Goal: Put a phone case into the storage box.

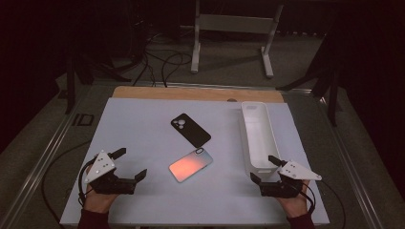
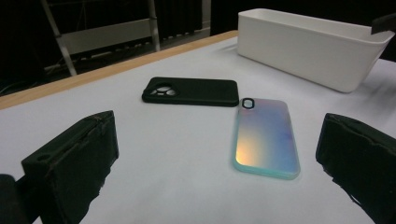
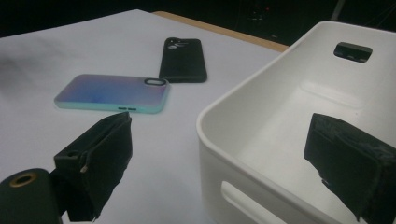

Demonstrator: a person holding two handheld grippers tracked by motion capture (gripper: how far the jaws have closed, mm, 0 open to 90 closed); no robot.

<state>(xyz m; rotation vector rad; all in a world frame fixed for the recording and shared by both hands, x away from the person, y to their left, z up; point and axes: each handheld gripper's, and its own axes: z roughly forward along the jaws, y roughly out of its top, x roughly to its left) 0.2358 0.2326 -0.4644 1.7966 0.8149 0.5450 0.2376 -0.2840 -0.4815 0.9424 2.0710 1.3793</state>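
Two phone cases lie face down mid-table: a black one [image 1: 190, 130] [image 2: 191, 91] [image 3: 183, 60] and, just in front of it, an iridescent one [image 1: 190, 164] [image 2: 265, 136] [image 3: 113, 92]. A long white bin [image 1: 258, 135] [image 2: 312, 45] [image 3: 285, 116] stands at the right, with nothing seen inside. My left gripper [image 1: 131, 164] [image 2: 215, 163] rests near the front left, open, its jaws pointing toward the cases with nothing between them. My right gripper [image 1: 265, 169] [image 3: 229, 163] is open at the front right, its jaws straddling the bin's near end without touching it.
The white tabletop [image 1: 143, 124] has a wooden strip [image 1: 191, 93] along its far edge. Behind the table stand a metal frame [image 1: 234, 33] and loose cables [image 1: 162, 62] on the floor.
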